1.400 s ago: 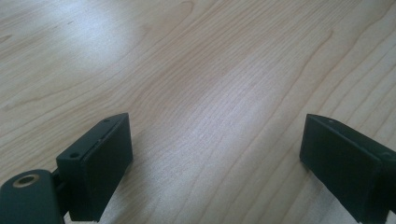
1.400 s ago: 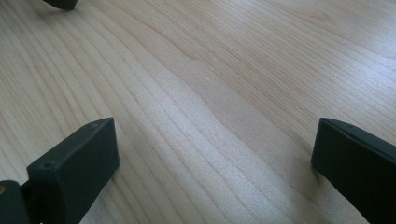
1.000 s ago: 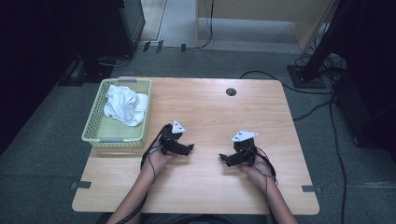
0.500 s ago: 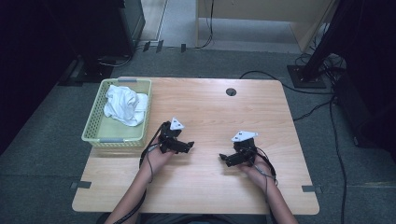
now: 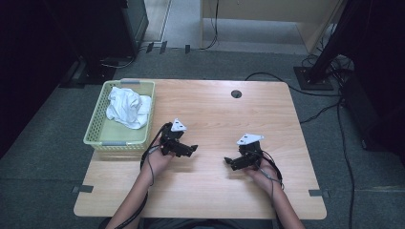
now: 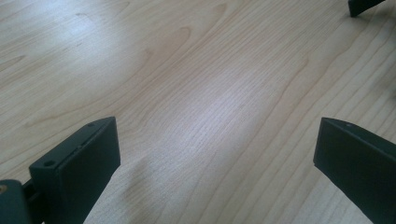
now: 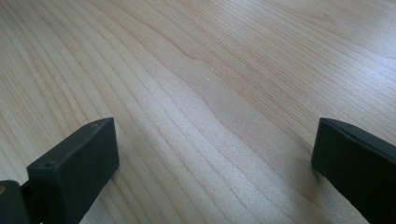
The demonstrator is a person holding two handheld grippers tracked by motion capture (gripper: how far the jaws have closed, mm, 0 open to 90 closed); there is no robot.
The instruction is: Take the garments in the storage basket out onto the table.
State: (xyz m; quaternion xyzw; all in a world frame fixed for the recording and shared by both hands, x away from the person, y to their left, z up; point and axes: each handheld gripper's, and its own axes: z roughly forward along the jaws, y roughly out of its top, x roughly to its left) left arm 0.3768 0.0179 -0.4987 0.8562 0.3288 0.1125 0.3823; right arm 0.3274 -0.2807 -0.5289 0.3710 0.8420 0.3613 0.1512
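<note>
Left gripper (image 5: 190, 149) jaws just spread wide, empty over table (image 5: 215, 114); right gripper (image 5: 230, 163) likewise wide, empty.

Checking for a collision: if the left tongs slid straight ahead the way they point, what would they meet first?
Probably the right tongs, whose black tip shows ahead in the left gripper view; until there, bare light wooden table. Depth is unclear.

White cloth (image 5: 126, 107); yellow-green basket (image 5: 93, 129); black grippers
</note>
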